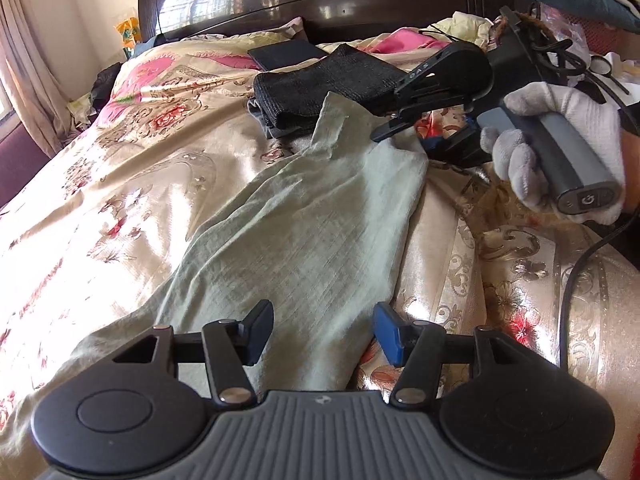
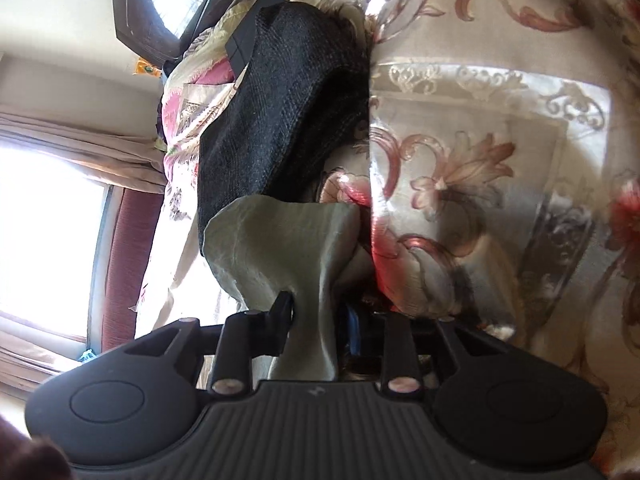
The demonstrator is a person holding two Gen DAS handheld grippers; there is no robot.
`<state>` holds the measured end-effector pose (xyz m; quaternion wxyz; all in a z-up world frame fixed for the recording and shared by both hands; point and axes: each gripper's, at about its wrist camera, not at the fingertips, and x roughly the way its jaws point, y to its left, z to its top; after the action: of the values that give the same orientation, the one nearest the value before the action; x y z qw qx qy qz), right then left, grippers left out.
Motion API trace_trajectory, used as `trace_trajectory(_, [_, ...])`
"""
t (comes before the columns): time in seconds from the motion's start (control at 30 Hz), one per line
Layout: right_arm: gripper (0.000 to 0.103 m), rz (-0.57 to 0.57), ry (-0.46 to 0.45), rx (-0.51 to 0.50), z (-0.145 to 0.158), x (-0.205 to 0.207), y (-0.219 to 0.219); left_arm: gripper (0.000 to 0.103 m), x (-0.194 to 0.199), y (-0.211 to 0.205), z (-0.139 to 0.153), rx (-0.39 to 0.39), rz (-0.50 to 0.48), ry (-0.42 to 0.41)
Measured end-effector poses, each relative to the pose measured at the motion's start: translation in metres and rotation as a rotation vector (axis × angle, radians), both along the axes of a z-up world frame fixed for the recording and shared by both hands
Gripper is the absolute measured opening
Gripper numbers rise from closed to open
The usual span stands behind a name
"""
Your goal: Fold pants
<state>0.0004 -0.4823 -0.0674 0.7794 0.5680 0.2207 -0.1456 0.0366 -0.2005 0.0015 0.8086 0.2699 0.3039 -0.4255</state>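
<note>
Left wrist view, left tool (image 1: 323, 334) open over pale green pants (image 1: 304, 216), right tool (image 2: 320, 320) pinching them, writing unreadable

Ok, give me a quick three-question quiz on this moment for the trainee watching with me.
1. True or false: the left gripper is clamped on the green pants.
2. What lies just beyond the pants on the bedspread? A) a folded black garment B) a white towel C) a laundry basket
3. Short answer: which garment's cloth is bunched between the fingers of the right gripper?

Key
1. False: its jaws stand open over the pants, with nothing pinched.
2. A.
3. The green pants, pinched near the end closest to the black garment.
</note>
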Motion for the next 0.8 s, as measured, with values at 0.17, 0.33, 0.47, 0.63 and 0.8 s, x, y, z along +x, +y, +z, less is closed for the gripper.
trace_trajectory(0.17, [0.044, 0.013, -0.071, -0.118, 0.012, -0.001, 0.022, 0.069, -0.005, -0.003, -0.001, 0.036, -0.002, -0.007])
trace_trajectory(0.33, [0.03, 0.007, -0.049, -0.216, 0.009, 0.002, 0.027, 0.069, -0.007, -0.01, 0.001, 0.069, -0.02, -0.025])
trace_trajectory(0.47, [0.027, -0.013, -0.044, -0.153, 0.008, -0.01, 0.02, 0.069, -0.008, -0.013, 0.001, 0.085, -0.032, -0.031])
trace_trajectory(0.63, [0.028, -0.08, -0.01, 0.011, 0.007, -0.026, 0.008, 0.069, -0.009, -0.015, 0.0, 0.092, -0.039, -0.035])
trace_trajectory(0.8, [0.031, -0.074, -0.038, 0.048, -0.006, 0.003, 0.002, 0.069, -0.011, -0.016, 0.0, 0.081, -0.037, -0.034])
